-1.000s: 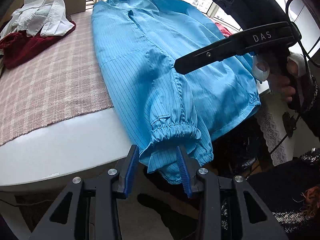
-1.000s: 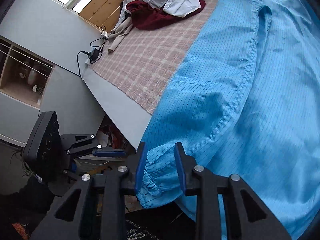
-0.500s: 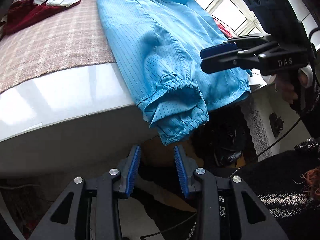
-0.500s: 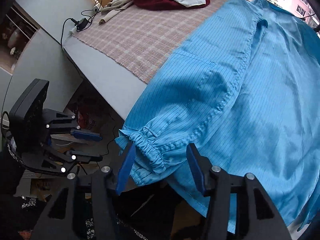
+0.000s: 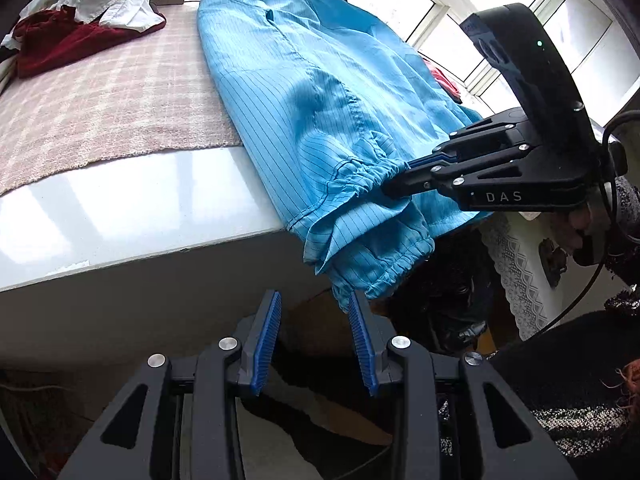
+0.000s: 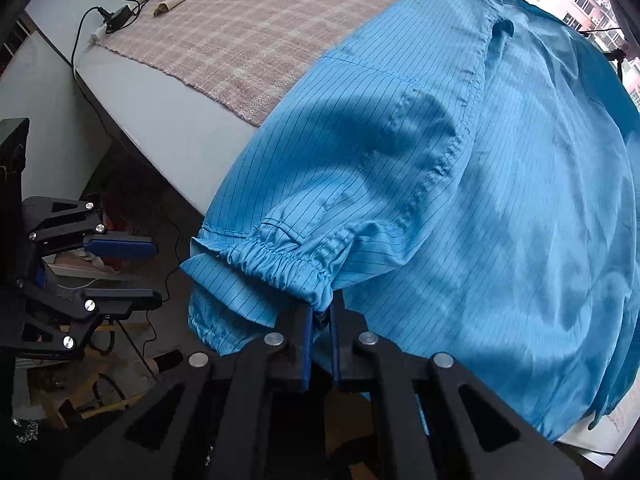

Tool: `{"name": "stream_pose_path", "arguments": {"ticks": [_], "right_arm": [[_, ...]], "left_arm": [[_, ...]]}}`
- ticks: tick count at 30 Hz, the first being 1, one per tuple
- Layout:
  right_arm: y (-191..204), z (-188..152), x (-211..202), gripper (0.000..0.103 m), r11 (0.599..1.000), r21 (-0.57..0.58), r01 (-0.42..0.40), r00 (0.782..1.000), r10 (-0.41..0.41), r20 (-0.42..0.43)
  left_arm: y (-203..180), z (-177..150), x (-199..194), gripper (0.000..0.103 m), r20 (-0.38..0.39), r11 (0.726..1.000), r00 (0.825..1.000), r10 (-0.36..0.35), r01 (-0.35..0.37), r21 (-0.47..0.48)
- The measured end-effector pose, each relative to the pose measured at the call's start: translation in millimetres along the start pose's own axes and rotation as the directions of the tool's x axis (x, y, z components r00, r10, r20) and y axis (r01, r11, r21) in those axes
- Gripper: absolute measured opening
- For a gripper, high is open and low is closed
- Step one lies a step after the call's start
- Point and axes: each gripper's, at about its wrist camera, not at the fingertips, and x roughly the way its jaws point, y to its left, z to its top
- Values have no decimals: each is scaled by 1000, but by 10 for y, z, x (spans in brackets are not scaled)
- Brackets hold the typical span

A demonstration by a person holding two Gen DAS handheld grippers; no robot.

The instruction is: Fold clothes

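Observation:
A blue pinstriped garment (image 5: 320,80) (image 6: 500,160) lies spread on the table, one sleeve draped over the front edge. The sleeve's gathered elastic cuff (image 5: 360,172) (image 6: 280,264) sits at that edge. My right gripper (image 6: 320,312) (image 5: 394,184) comes from the right, and its jaws are closing with the end of the cuff pinched between the pads. My left gripper (image 5: 314,304) (image 6: 157,273) hangs open below the table edge. A lower fold of blue cloth (image 5: 380,264) dangles just above its right fingertip, and nothing lies between its pads.
A pink plaid mat (image 5: 100,100) covers the white table (image 5: 140,208). White and dark red clothes (image 5: 80,12) are piled at the far left. A power adapter with its cable (image 6: 116,16) lies at the mat's far corner. Windows stand behind, with clutter and a lace cloth (image 5: 516,264) under the table.
The right gripper's jaws, spread wide around the cuff half a second ago, have closed on it. The left gripper pulled back from the cuff and dropped below the table edge.

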Motion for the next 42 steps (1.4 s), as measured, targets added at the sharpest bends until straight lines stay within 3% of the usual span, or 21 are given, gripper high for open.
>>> {"name": "stream_pose_path", "arguments": {"ticks": [8, 11, 14, 16, 19, 21, 23, 27, 30, 32, 34, 36, 40, 42], "right_arm": [[-156, 161, -692, 7, 999, -34, 43, 996, -41, 74], [-124, 182, -684, 7, 998, -31, 46, 997, -44, 69], [-40, 216, -548, 7, 1000, -7, 14, 998, -14, 58], [2, 215, -417, 7, 1000, 13, 8, 999, -8, 53], [-27, 104, -113, 12, 999, 39, 6, 999, -4, -50], [-55, -55, 105, 17, 1000, 23, 20, 988, -17, -151], [-91, -178, 110, 17, 1000, 28, -4, 986, 8, -165], [-188, -179, -228, 21, 989, 77, -128, 990, 132, -50], [-316, -56, -371, 21, 976, 143, -163, 985, 154, 76], [-404, 32, -361, 21, 970, 186, -159, 984, 140, 110], [-485, 95, -382, 21, 968, 200, -150, 984, 128, 121], [-613, 188, -541, 21, 971, 201, -127, 984, 97, 152], [-1046, 469, -878, 22, 968, 228, -102, 972, 48, 230], [-1380, 760, -946, 34, 962, 245, -117, 962, 49, 269]], "left_arm": [[-269, 164, 75, 33, 59, 994, 994, -92, 88, 65], [-331, 227, 112, 33, 70, 991, 990, -122, 117, 70], [-426, 207, 193, 32, 32, 986, 993, -111, 106, 129], [-490, 193, 247, 27, 7, 981, 995, -102, 99, 168], [-424, 64, 319, 22, -60, 984, 998, -31, 41, 171], [-320, 2, 226, 22, -60, 990, 998, -27, 35, 134], [-272, 71, 43, 22, -23, 992, 999, -31, 33, 119], [-222, 402, -215, 23, 66, 992, 997, -33, 25, 121], [-163, 781, -111, 23, 93, 993, 996, -9, -2, 118], [-102, 963, 95, 23, 66, 995, 998, -11, 4, 104], [-82, 1037, 375, 23, -13, 995, 1000, -3, 4, 95], [-126, 959, 607, 23, -95, 989, 995, 30, -16, 146], [-272, 823, 578, 24, -137, 971, 989, 53, -19, 240], [-343, 871, 487, 24, -141, 970, 989, 38, -2, 244]]}}
